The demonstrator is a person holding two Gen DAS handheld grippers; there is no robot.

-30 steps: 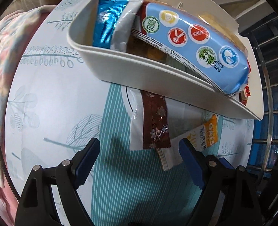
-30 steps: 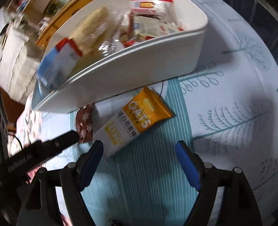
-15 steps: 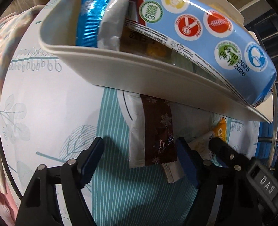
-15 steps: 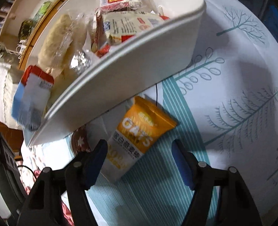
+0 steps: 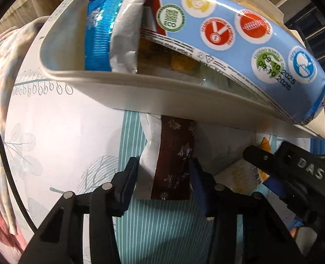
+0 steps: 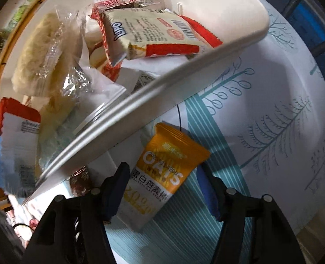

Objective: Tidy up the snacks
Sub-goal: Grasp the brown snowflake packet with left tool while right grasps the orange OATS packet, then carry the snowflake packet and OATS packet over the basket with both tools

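Both grippers have moved in toward the white bin (image 5: 153, 94). The left gripper (image 5: 163, 183) now has its fingers narrowed to either side of the brown snack packet (image 5: 173, 165), against its edges. The right gripper (image 6: 162, 189) now straddles the orange oats packet (image 6: 162, 176), fingers closer together, not yet clamped.

White bin (image 6: 140, 114); orange-white oats packet (image 6: 162, 176); brown snowflake-print wrapper (image 5: 175, 160); teal-striped, tree-patterned tablecloth (image 6: 272, 132).
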